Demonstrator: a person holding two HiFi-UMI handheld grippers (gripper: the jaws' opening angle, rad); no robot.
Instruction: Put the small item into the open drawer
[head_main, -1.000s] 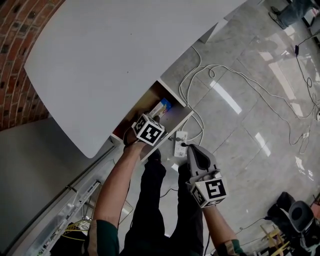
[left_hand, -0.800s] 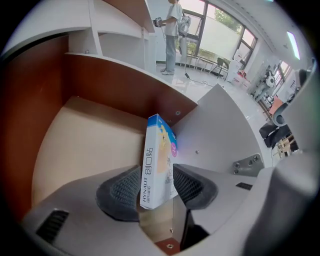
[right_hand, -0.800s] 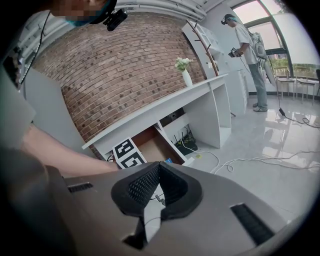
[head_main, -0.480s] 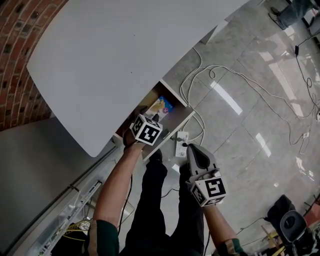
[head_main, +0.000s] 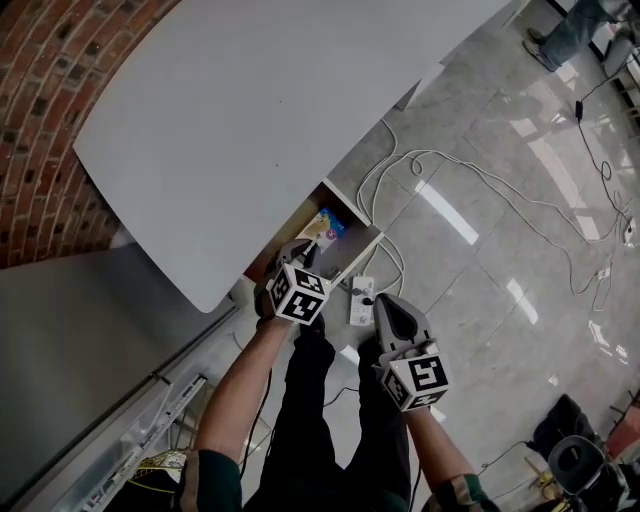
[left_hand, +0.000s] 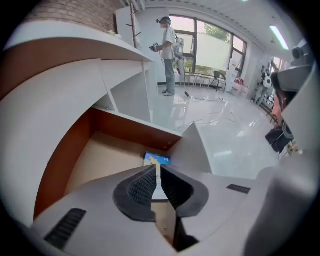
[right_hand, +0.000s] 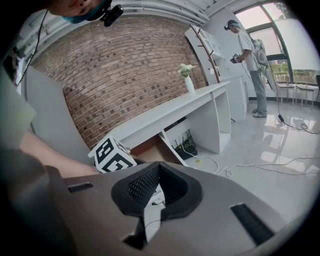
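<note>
The small item, a blue and yellow packet (head_main: 324, 225) (left_hand: 157, 159), lies flat on the floor of the open wooden drawer (head_main: 285, 232) (left_hand: 125, 131) under the white desk. My left gripper (head_main: 300, 248) (left_hand: 157, 168) hovers above the drawer's near edge and points down at it. Its jaws have just been closing and are now shut with nothing between them; the packet shows beyond their tips. My right gripper (head_main: 386, 304) (right_hand: 159, 168) hangs to the right over the floor, shut and empty.
The white desk top (head_main: 280, 110) overhangs the drawer, with a brick wall (head_main: 50, 90) behind it. A white power strip (head_main: 359, 298) and loose cables (head_main: 480, 160) lie on the tiled floor. A person (left_hand: 169, 55) stands far off. A flower vase (right_hand: 189, 80) is on the desk.
My left gripper has lifted out of the drawer and drawn back toward my body, leaving the packet on the drawer floor. The right gripper has risen slightly.
</note>
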